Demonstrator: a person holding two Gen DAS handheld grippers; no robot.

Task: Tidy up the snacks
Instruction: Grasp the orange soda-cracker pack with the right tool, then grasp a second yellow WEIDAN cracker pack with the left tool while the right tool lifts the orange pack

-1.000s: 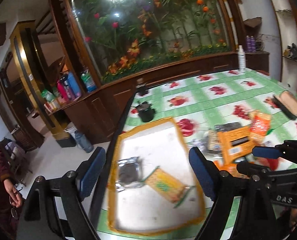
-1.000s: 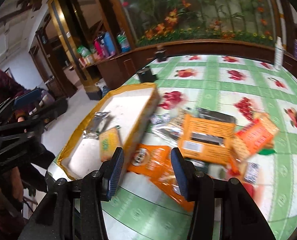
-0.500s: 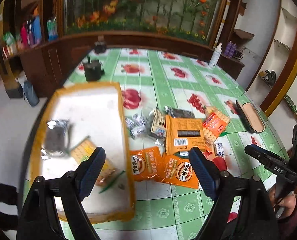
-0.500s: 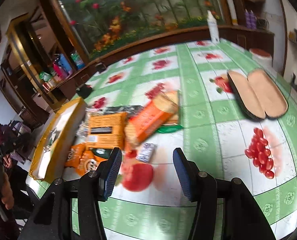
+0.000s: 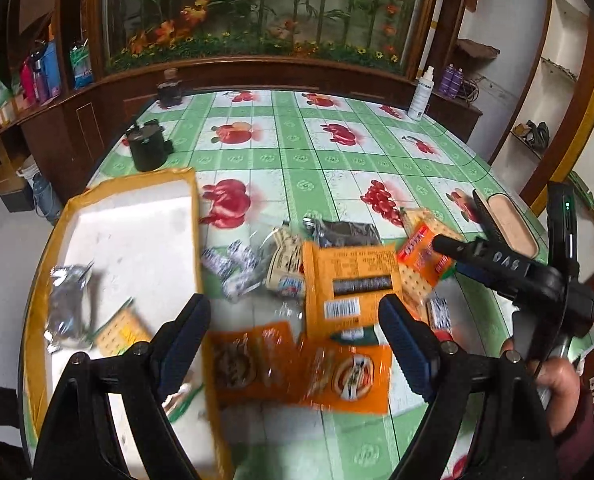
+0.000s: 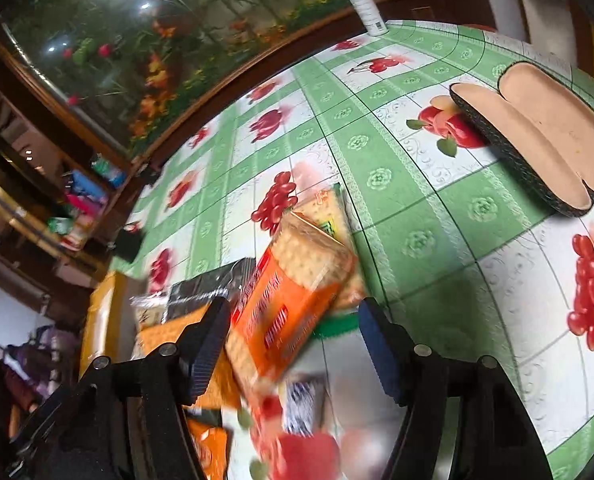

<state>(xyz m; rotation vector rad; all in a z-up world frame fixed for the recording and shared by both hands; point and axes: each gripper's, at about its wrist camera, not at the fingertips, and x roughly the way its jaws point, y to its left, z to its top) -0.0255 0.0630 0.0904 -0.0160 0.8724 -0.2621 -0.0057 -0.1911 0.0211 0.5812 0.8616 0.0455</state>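
we held the left gripper [image 5: 293,340] with its jaws wide and empty above the orange snack packets [image 5: 301,364], just right of the yellow-rimmed tray [image 5: 137,216]. our right gripper [image 6: 293,344], jaws just opening and gripping nothing, hung over the cracker pack [image 6: 293,300] on the green tablecloth [image 6: 417,200].

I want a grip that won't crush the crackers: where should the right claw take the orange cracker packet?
Take the orange cracker packet across its two long side edges near the middle, coming from above. It lies flat and slanted atop other packets, already between the open right claw.
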